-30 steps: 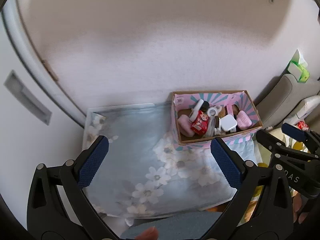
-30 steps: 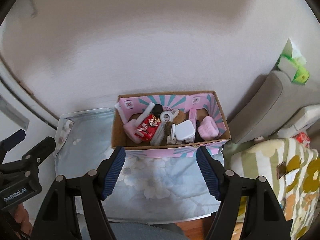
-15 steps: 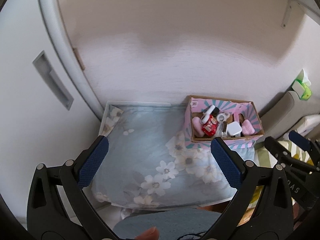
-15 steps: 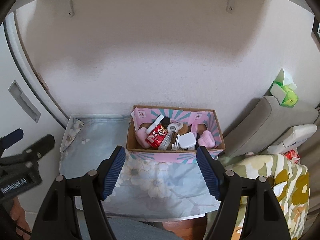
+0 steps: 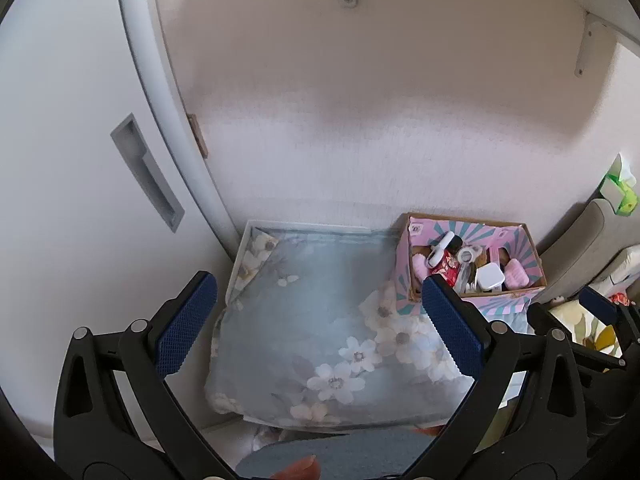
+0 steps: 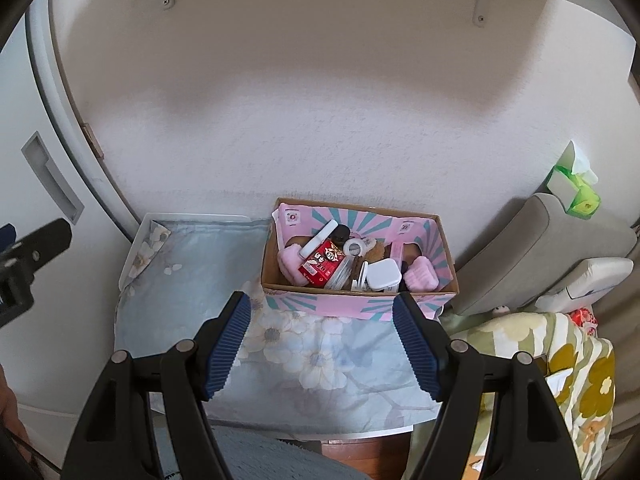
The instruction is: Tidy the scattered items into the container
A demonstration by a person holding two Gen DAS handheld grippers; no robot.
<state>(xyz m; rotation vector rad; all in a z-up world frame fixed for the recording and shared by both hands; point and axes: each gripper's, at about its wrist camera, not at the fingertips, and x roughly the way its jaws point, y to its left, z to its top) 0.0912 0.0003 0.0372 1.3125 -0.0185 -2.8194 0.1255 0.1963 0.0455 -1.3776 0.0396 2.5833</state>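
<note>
Bare floral cloth (image 6: 192,280) fills the frame's lower left; the crammed cardboard box (image 6: 356,304) blocks center right, against the wall (image 6: 320,120).

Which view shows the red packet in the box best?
The right wrist view: the red packet lies near the centre, unobstructed, inside the box. In the left wrist view it is smaller, off to the side, partly behind the left gripper's pad.
</note>
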